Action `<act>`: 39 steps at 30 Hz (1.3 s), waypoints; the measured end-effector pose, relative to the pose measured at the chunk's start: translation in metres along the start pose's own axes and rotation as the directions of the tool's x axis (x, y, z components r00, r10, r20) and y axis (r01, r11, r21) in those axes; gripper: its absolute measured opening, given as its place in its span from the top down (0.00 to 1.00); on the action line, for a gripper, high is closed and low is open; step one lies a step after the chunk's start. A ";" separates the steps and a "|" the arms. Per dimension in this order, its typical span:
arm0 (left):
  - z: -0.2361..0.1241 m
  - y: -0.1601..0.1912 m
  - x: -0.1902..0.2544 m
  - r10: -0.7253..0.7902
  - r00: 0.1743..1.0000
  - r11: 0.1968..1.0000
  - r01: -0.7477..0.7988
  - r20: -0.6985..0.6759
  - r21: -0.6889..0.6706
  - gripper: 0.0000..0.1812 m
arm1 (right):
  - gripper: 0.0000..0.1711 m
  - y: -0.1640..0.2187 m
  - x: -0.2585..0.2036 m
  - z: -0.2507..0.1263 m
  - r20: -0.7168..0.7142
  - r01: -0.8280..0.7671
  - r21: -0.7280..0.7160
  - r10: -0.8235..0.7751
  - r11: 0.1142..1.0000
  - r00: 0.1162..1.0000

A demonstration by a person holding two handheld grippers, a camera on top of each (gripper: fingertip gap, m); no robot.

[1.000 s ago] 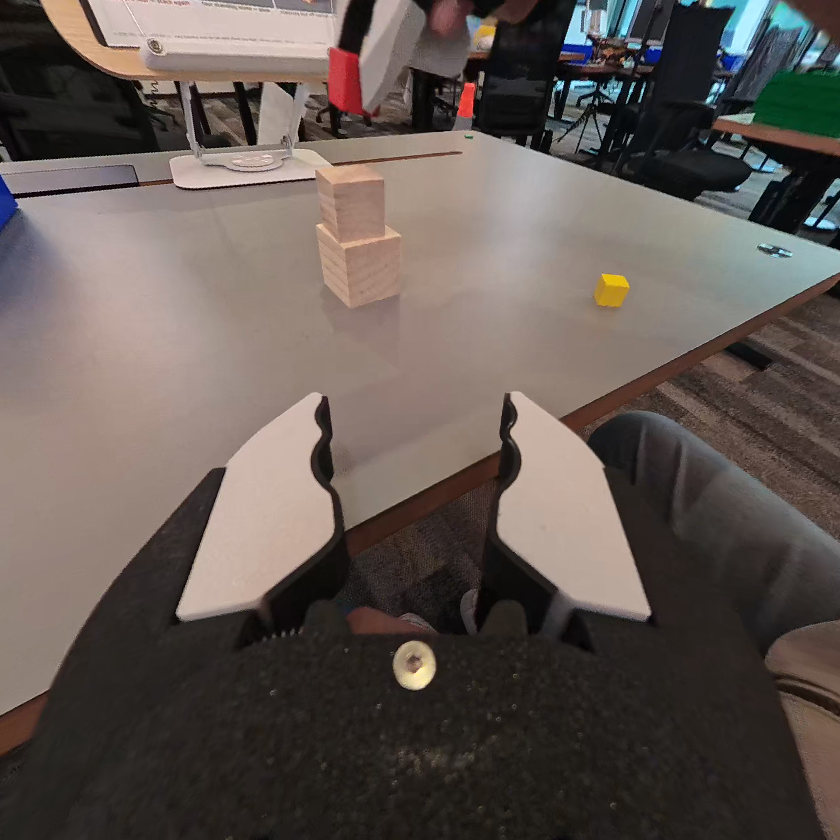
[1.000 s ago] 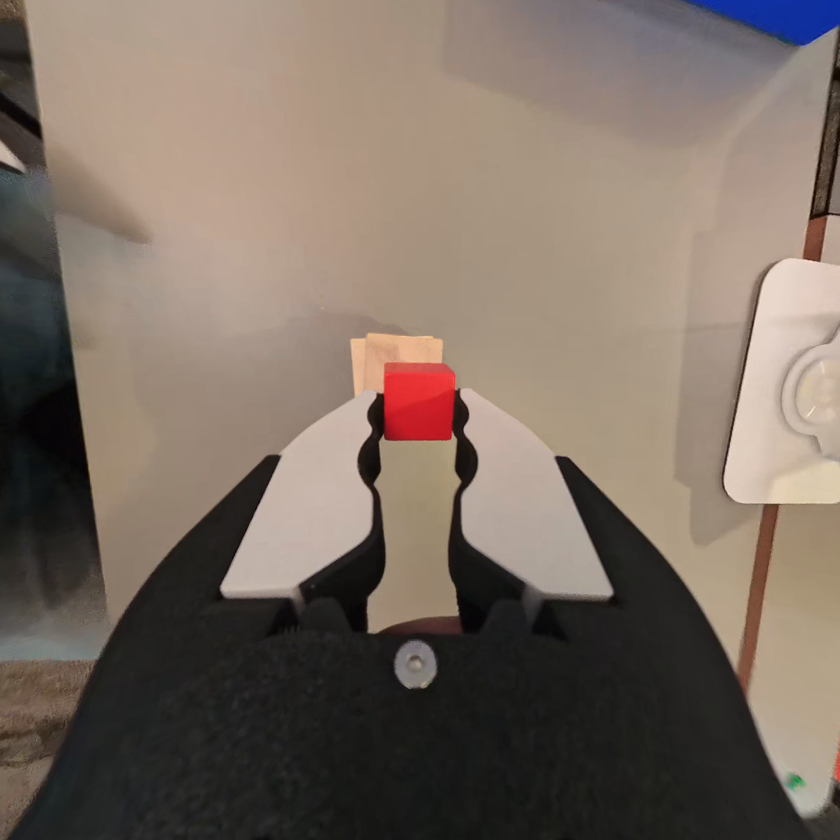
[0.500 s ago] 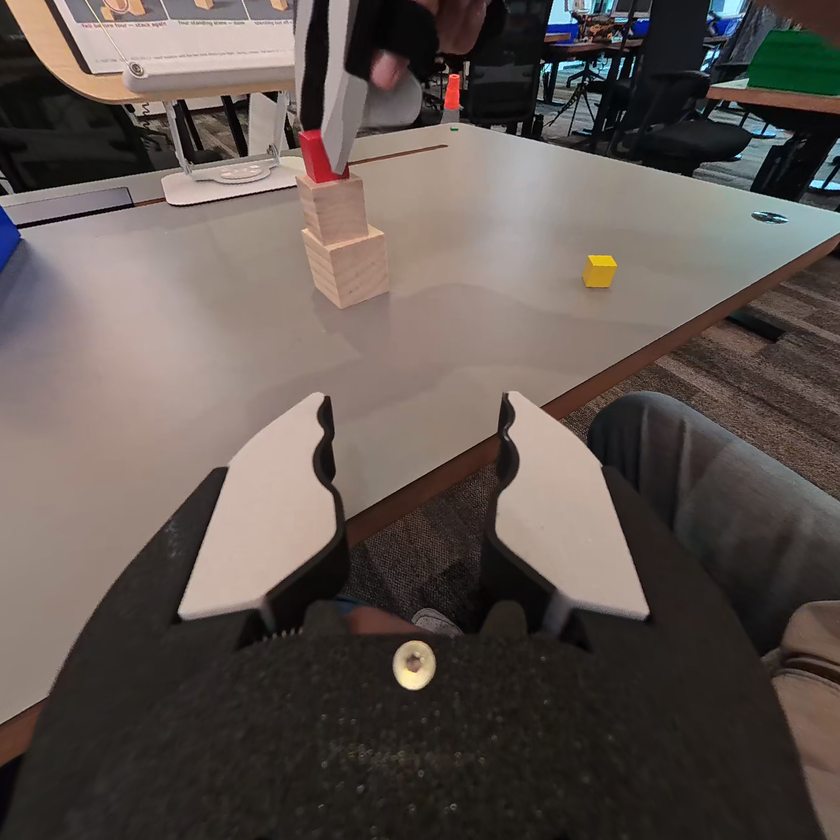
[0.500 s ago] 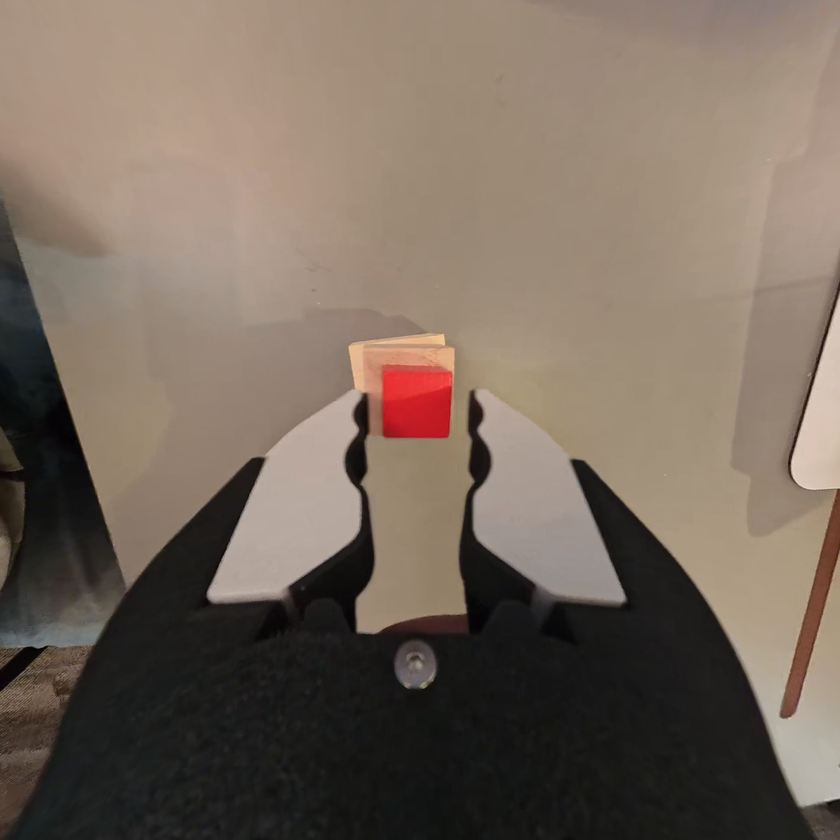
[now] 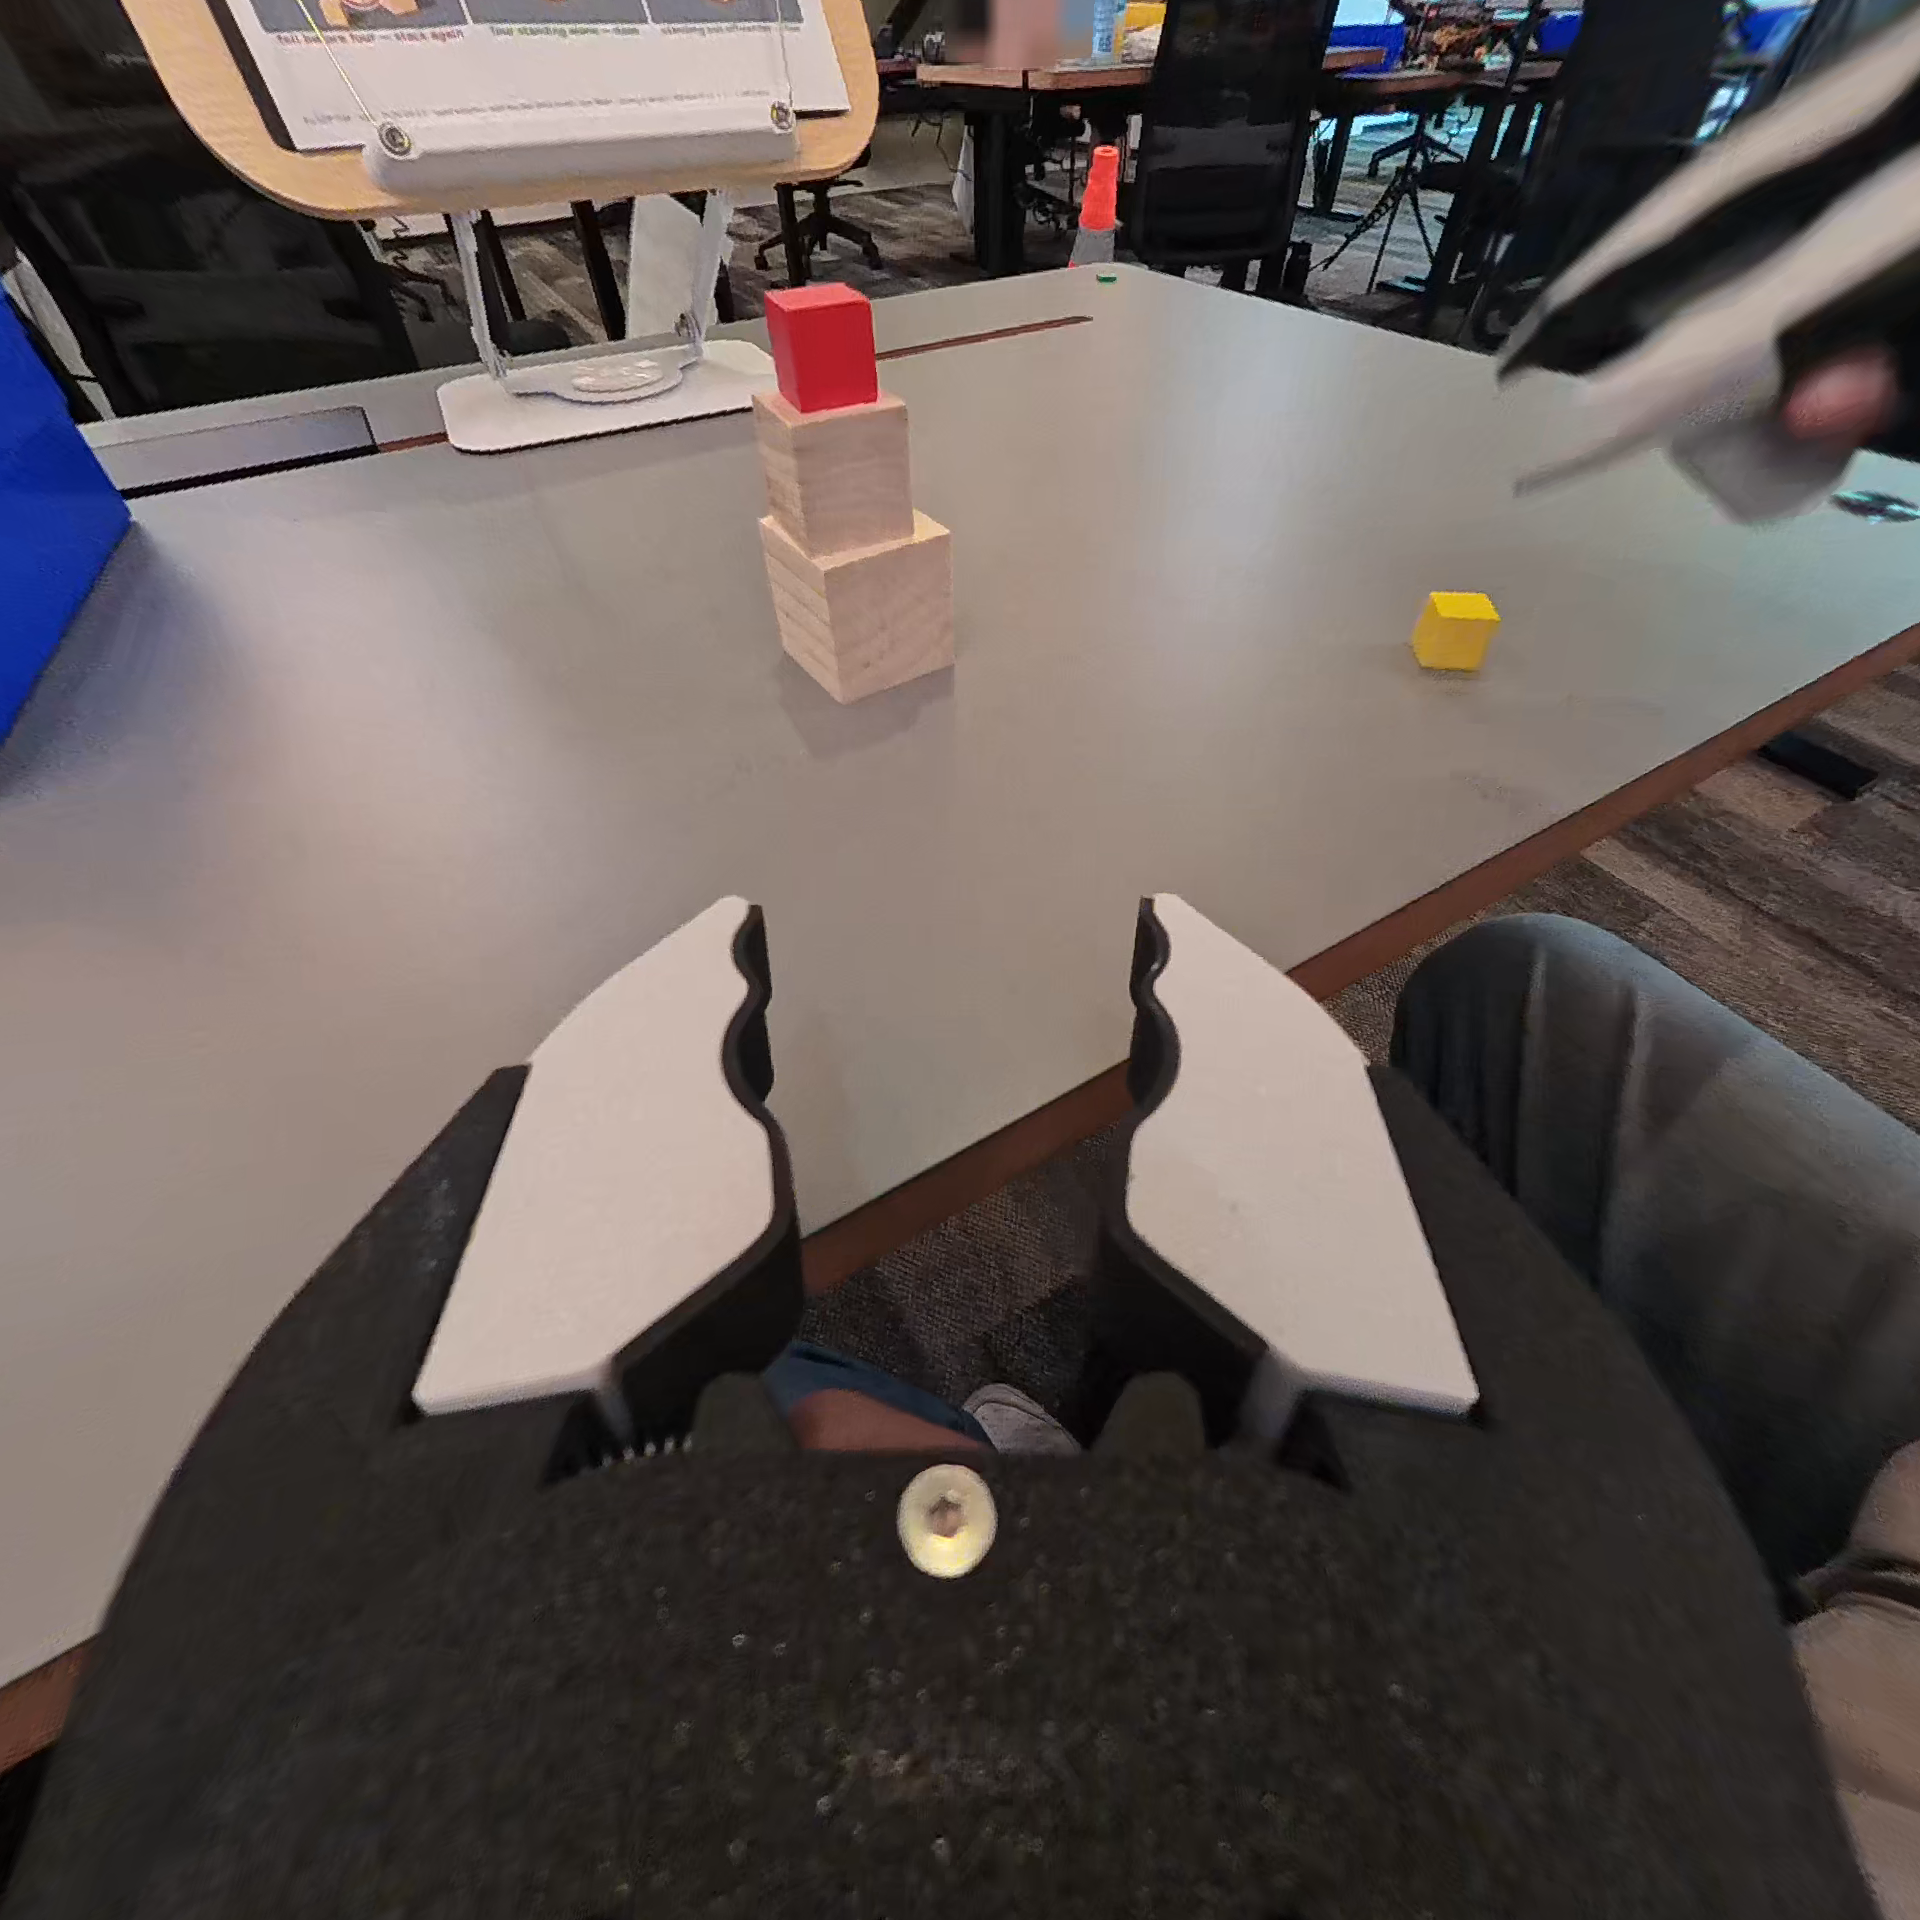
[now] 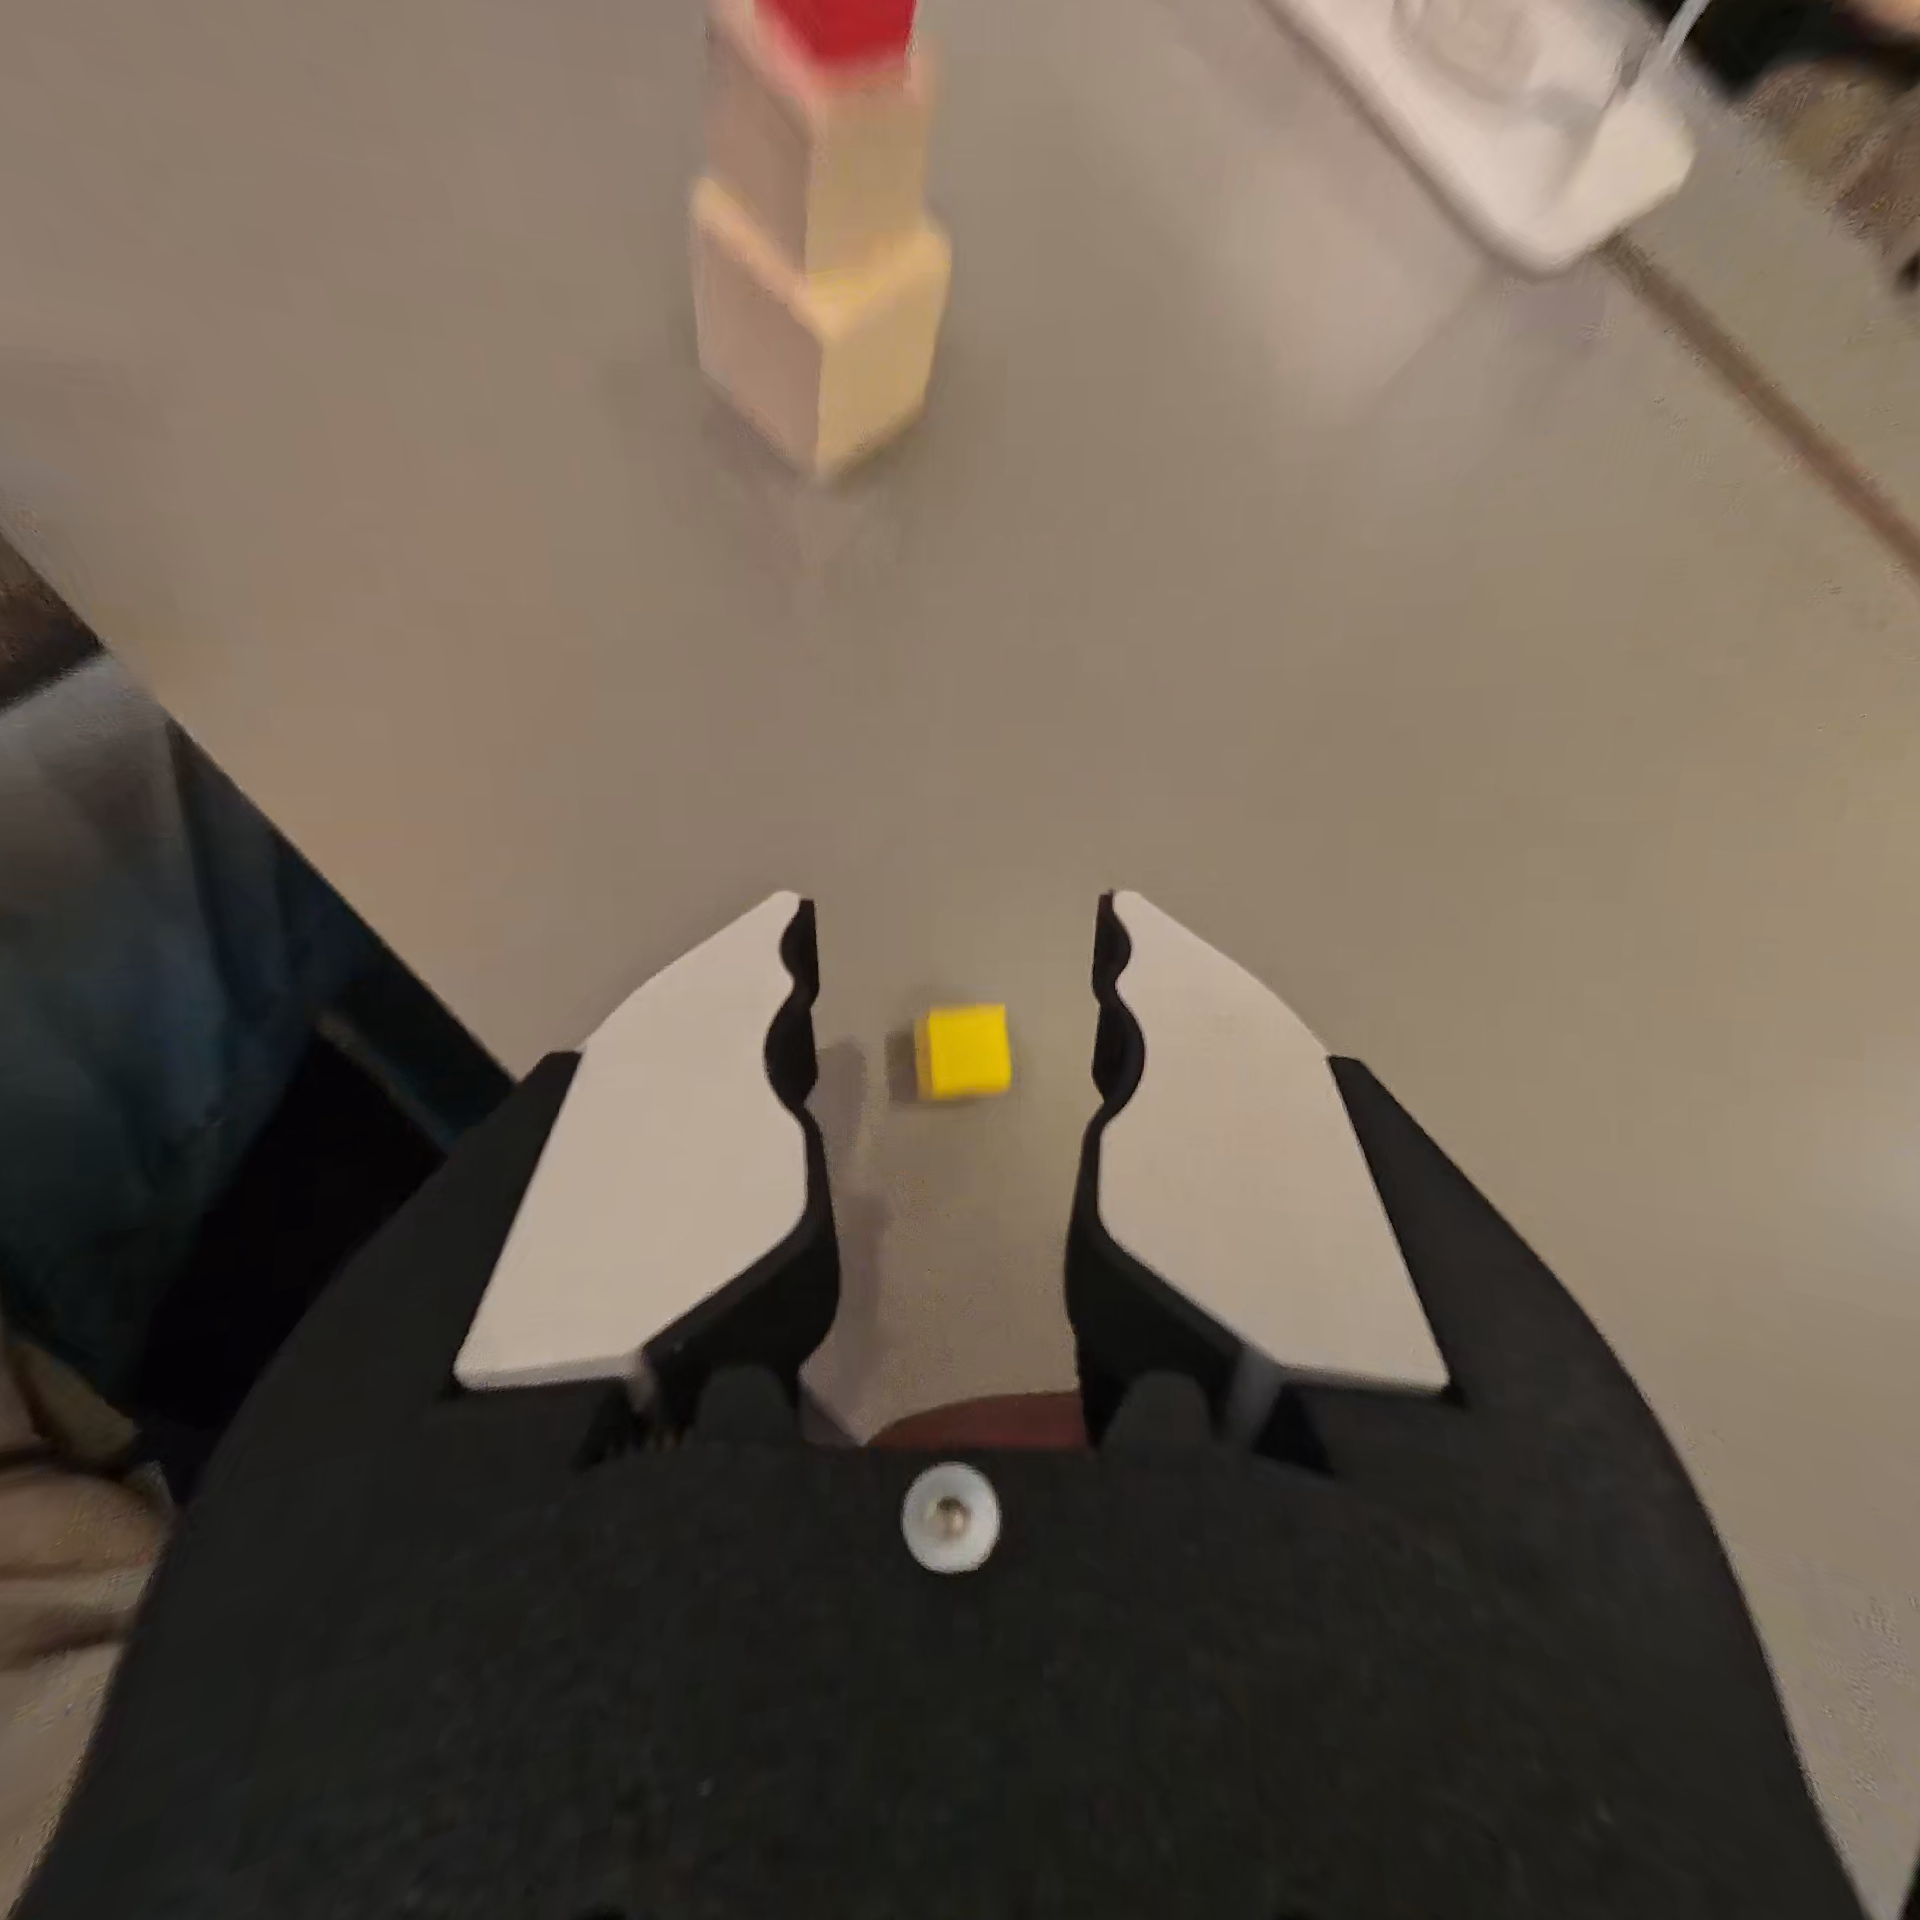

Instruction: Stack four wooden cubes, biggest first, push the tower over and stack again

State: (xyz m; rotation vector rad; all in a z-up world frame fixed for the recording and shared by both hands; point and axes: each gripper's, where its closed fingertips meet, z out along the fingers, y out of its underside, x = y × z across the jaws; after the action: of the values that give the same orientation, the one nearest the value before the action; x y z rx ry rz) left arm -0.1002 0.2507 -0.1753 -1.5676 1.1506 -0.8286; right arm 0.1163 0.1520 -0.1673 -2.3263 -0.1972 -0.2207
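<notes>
Three cubes are standing stacked, red cube (image 5: 820,347) topmost, on the grey surface (image 5: 416,810). Right claw (image 6: 954,925) is hanging open and empty above the yellow cube (image 6: 964,1049), apparently lining up to grasp it; left claw (image 5: 945,925) is idling open.

- right wrist view: red cube (image 6: 837,26) on top of the stack is chopped off by the top edge, you only get its lower bit
- same view, the two bare wooden cubes (image 6: 821,260) are smeared by motion blur, grain unreadable
- white stand base (image 6: 1496,114) in the top right corner is blurry and partly cropped
- left wrist view: the right tongs (image 5: 1704,343) are just a blurred streak at the right edge, tips cut off, can't tell their gap here
- the board (image 5: 520,94) behind the worktop (image 5: 416,831) is cropped at the top
</notes>
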 end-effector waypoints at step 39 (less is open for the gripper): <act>-0.004 0.011 0.002 0.069 0.997 0.997 -0.070 -0.015 -0.021 0.66 | 0.87 -0.182 -0.019 0.110 0.465 0.471 -0.073 -0.388 0.879 0.796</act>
State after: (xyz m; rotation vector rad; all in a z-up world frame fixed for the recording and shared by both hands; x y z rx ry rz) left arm -0.1059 0.2469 -0.1851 -1.5326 1.2214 -0.7852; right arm 0.0708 0.3550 -0.1197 -2.4584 -0.9843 0.0751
